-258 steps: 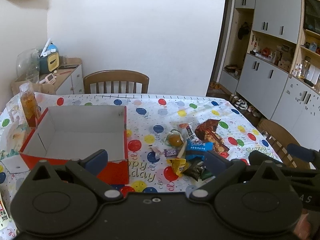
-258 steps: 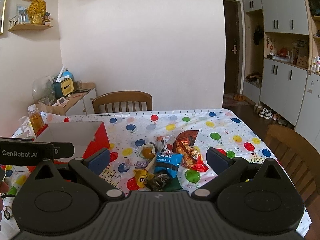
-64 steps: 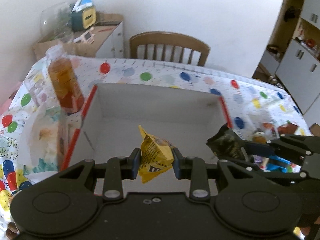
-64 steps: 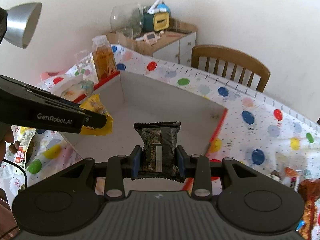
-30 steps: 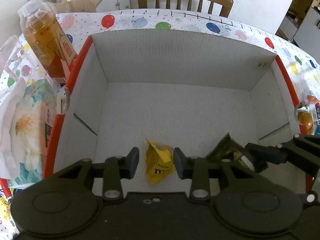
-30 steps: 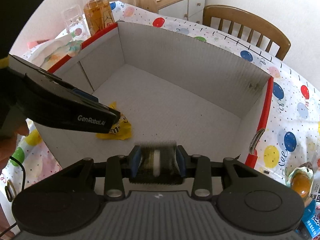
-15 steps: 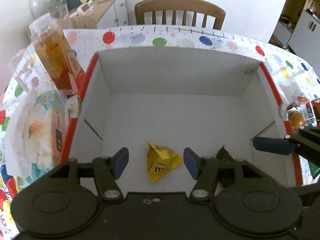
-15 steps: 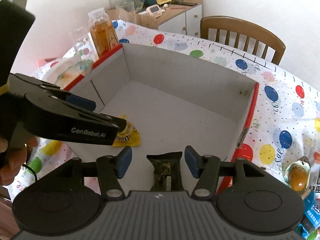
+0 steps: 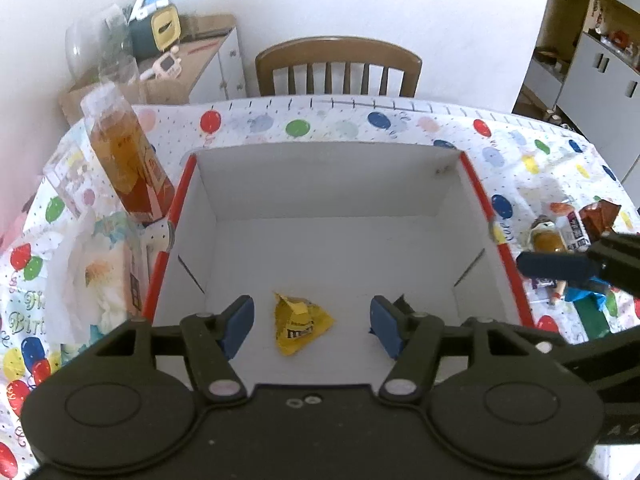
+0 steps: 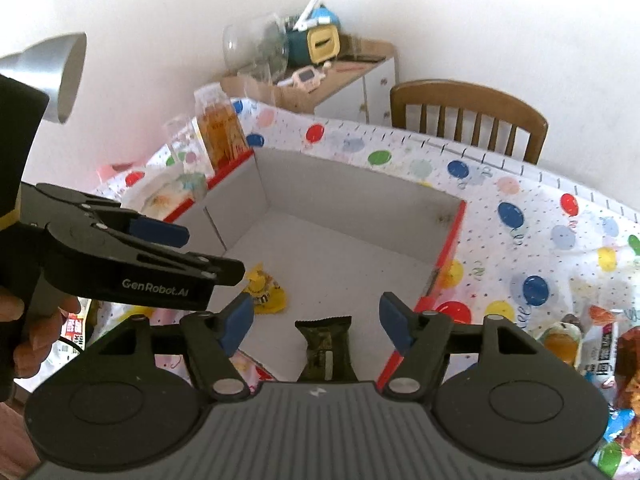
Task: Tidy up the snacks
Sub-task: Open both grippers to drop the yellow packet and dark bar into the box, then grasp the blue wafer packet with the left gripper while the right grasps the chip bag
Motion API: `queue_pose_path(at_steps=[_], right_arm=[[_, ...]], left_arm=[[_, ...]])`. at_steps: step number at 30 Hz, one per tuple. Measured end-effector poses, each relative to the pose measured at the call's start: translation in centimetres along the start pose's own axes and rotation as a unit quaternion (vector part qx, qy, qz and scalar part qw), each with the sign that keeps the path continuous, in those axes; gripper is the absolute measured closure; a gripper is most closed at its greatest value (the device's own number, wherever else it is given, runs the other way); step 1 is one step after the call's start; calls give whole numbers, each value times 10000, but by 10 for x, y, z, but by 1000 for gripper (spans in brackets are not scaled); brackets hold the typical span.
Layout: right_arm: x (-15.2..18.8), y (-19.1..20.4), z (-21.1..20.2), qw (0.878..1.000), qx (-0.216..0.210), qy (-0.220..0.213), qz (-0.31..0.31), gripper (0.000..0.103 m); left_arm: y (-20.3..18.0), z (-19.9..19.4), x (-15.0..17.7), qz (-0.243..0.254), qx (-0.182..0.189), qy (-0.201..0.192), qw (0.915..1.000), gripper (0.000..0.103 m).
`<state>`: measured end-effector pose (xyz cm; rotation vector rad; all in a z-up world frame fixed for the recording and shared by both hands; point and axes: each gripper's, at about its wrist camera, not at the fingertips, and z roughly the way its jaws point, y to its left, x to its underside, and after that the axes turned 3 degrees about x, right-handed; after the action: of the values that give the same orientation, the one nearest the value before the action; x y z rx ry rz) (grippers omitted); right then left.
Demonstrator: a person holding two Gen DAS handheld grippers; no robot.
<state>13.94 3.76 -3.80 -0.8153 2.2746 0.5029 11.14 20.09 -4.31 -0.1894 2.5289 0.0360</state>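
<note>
Dark bar (image 10: 326, 346) lies lengthwise toward the camera — right tool (image 10: 316, 322) just opened, empty.

**A home dining room**

We see a table (image 9: 400, 118) under a balloon-print birthday cloth, with a wooden chair (image 9: 338, 65) behind it against a plain white wall. Left of the chair stands a low cabinet (image 9: 216, 56) cluttered with household bits; to its right, white cupboards (image 9: 600, 76) and open shelves.
</note>
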Motion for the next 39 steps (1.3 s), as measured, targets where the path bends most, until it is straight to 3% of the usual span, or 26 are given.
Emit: queue_pose_path(at_steps=[3,6,8,15,29,31,39], right_arm=[[5,-5,-16,9999,-28,-128,19,34],[10,-9,-30,9997,-45,-244,36,32],[14,-13,-40,9994,-9,-315,108,26],[28,-34,-77,9978,74,-587,294,19],[78,-76,-121,9920,619,-986,478,13],[87,-85,-125,9908,765,-992,502,12],[121,-128,-136,9863,1273,-799,680,12]], left_arm=[[-8,-11,3,40,24,-113,9999,38],[-20,-23,6,182,11,-298,9994,27],[-29,-31,7,305,25,-405,9987,27],[-58,-49,12,445,211,-629,9968,26],[-111,-59,29,696,488,-765,9934,10],[-117,-60,31,685,526,-816,9929,0],[-152,-51,32,728,813,-898,9900,0]])
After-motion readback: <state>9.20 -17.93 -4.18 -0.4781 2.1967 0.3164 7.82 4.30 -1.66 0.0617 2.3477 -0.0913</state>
